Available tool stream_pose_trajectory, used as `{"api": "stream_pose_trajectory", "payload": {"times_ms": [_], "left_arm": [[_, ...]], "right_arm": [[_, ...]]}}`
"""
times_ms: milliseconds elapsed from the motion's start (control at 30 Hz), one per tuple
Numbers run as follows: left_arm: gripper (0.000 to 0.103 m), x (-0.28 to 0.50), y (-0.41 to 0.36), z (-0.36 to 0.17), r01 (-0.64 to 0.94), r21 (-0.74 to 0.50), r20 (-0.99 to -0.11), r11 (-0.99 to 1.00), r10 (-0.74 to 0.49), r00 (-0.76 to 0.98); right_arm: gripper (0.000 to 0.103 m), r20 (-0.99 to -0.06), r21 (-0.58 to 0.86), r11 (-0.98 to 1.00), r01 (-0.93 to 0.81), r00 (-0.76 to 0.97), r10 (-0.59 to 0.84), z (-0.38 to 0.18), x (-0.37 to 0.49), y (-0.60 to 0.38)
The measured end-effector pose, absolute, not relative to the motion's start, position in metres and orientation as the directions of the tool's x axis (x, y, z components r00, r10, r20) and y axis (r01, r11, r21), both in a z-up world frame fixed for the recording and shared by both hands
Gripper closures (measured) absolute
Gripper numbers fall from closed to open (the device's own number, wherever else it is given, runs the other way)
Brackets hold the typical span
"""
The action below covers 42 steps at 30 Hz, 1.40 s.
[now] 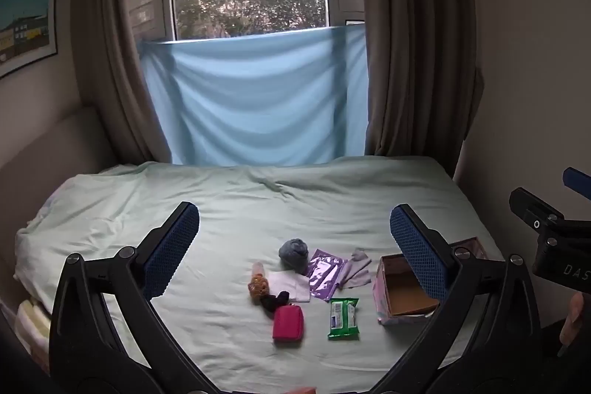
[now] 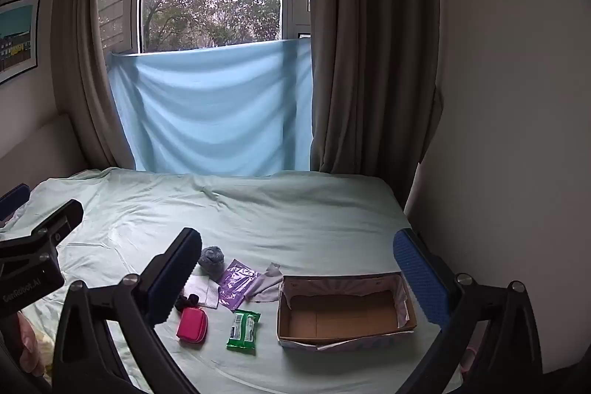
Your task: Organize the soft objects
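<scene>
One brown toy (image 1: 258, 285), left-view only

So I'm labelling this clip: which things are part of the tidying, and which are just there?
Part of the job: empty box, pink pouch, green wipes pack, purple packet, grey cloth, grey sock ball.

Just there: curtains, blue sheet, wall picture.

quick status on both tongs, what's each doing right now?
Left tongs: open wide, holding nothing, above the pale green bed sheet.
Right tongs: open wide, holding nothing, empty cardboard box ahead.
</scene>
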State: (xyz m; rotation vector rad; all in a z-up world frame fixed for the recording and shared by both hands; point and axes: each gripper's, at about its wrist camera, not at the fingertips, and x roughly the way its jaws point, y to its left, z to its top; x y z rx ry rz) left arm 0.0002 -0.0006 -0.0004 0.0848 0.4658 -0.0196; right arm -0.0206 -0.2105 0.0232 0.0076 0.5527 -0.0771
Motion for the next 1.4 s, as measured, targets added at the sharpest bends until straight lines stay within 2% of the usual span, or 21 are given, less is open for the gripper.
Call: {"api": "stream_pose_trajectory", "payload": {"times_ms": [300,367,1400], "left_arm": [[0.0,-0.003,-0.008,-0.001,-0.032,0.088,-0.438,0.996,0.068,0.896],[0.0,0.0,-0.004,0.0,0.062,0.058,-0.441,0.996,-0.03,0.897],[0.0,0.007,0.002,-0.003,0.027,0.053,-0.464,0.998,0.0,0.886]], "right_arm": [[0.0,-0.503,-0.03,0.997,0.075,0.86,-0.08,0.024,-0.02,-0.209],[0.0,-0.49,-0.027,0.997,0.074,0.868,-0.078,0.028,-0.024,-0.209],[0.0,-0.491,0.004,0.998,0.069,0.869,-0.058,0.024,-0.02,-0.215]]}}
